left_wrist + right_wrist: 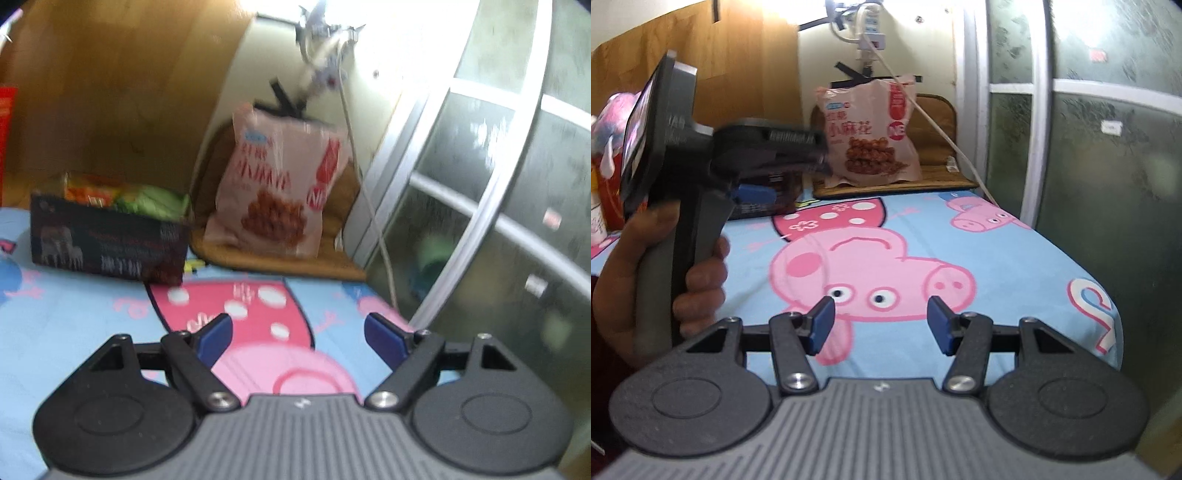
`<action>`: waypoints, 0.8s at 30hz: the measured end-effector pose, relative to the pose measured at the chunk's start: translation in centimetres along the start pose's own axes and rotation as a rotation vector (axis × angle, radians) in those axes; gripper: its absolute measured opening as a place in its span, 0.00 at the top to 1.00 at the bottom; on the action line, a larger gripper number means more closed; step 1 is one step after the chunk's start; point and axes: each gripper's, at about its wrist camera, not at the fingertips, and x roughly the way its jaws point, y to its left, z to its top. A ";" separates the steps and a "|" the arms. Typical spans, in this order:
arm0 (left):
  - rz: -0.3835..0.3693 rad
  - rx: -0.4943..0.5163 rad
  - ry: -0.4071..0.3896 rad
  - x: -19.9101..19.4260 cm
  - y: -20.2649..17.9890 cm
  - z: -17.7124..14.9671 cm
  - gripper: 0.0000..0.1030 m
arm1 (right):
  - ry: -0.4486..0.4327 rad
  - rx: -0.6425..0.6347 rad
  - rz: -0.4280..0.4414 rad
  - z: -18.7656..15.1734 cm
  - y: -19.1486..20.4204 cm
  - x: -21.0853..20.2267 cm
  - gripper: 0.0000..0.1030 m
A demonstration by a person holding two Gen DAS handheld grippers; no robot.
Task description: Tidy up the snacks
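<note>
At the far left of the bed point(74, 314) a dark box point(107, 240) holds orange and green packets point(125, 194). Right of it, a pale pink snack bag point(277, 184) printed with brown twists stands upright on a brown mat point(332, 258) against the wall. The left claw point(299, 332) is spread wide, holding nothing; the right claw point(881, 325) likewise gapes empty above the sheet.
</note>
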 end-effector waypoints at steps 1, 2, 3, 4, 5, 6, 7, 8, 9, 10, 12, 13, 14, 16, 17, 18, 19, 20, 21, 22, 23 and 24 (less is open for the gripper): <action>0.009 0.013 -0.042 -0.7 -0.2 0.4 0.21 | -0.005 0.008 0.011 0.0 0.3 0.1 0.44; 0.028 0.033 -0.071 -1.4 -0.4 0.9 0.21 | -0.006 0.028 0.031 0.0 0.6 0.4 0.44; 0.030 0.039 -0.080 -2.3 -0.2 1.6 0.21 | 0.000 0.054 0.056 -0.1 0.9 0.9 0.44; 0.017 0.040 -0.080 -3.3 0.3 2.0 0.21 | 0.011 0.077 0.080 0.0 1.3 1.6 0.44; 0.008 0.053 -0.090 -4.7 1.3 2.2 0.16 | 0.030 0.100 0.107 0.1 1.8 2.5 0.44; 0.022 0.084 -0.115 -6.0 2.3 1.8 0.09 | 0.053 0.112 0.142 0.2 2.6 3.5 0.44; 0.068 0.131 -0.146 -7.2 3.3 1.2 0.01 | 0.073 0.104 0.177 0.3 3.6 4.4 0.44; 0.140 0.176 -0.174 -7.9 4.4 0.3 0.00 | 0.087 0.082 0.200 0.4 4.6 5.1 0.44; 0.198 0.195 -0.177 -8.2 5.6 -0.3 0.01 | 0.093 0.057 0.217 0.4 5.6 5.6 0.44; 0.232 0.188 -0.160 -7.9 6.9 -0.8 0.01 | 0.095 0.038 0.233 0.6 6.4 6.1 0.44; 0.269 0.122 -0.096 -7.0 9.4 -1.1 0.04 | 0.105 0.029 0.256 0.9 7.1 7.4 0.44; 0.265 0.087 -0.070 -6.6 10.4 -1.0 0.05 | 0.109 0.033 0.262 1.1 7.2 7.9 0.44; 0.263 0.061 -0.061 -6.4 11.2 -0.9 0.05 | 0.111 0.037 0.273 1.4 7.2 8.5 0.44; 0.284 0.042 -0.072 -6.1 11.7 -0.9 0.04 | 0.100 0.037 0.288 2.0 6.9 9.4 0.44; 0.289 0.043 -0.069 -5.8 11.9 -0.9 0.03 | 0.090 0.033 0.293 2.3 6.8 9.8 0.44; 0.291 0.047 -0.052 -5.4 11.9 -1.1 0.03 | 0.079 0.026 0.298 2.6 6.6 10.3 0.44; 0.291 0.057 -0.028 -5.0 11.8 -1.5 0.03 | 0.072 0.018 0.301 2.6 6.5 10.6 0.44; 0.305 0.078 -0.003 -4.3 11.6 -1.7 0.03 | 0.065 0.010 0.306 2.8 6.2 11.1 0.43; 0.326 0.101 0.016 -3.5 11.3 -1.9 0.03 | 0.059 0.006 0.312 2.8 5.9 11.8 0.43; 0.352 0.124 0.033 -2.9 11.1 -2.2 0.03 | 0.053 0.004 0.318 2.8 5.6 12.2 0.41; 0.383 0.143 0.053 -2.3 11.0 -2.4 0.03 | 0.046 0.003 0.325 2.9 5.2 12.7 0.39; 0.406 0.150 0.073 -1.6 10.9 -2.5 0.03 | 0.036 -0.003 0.335 3.0 4.9 13.3 0.39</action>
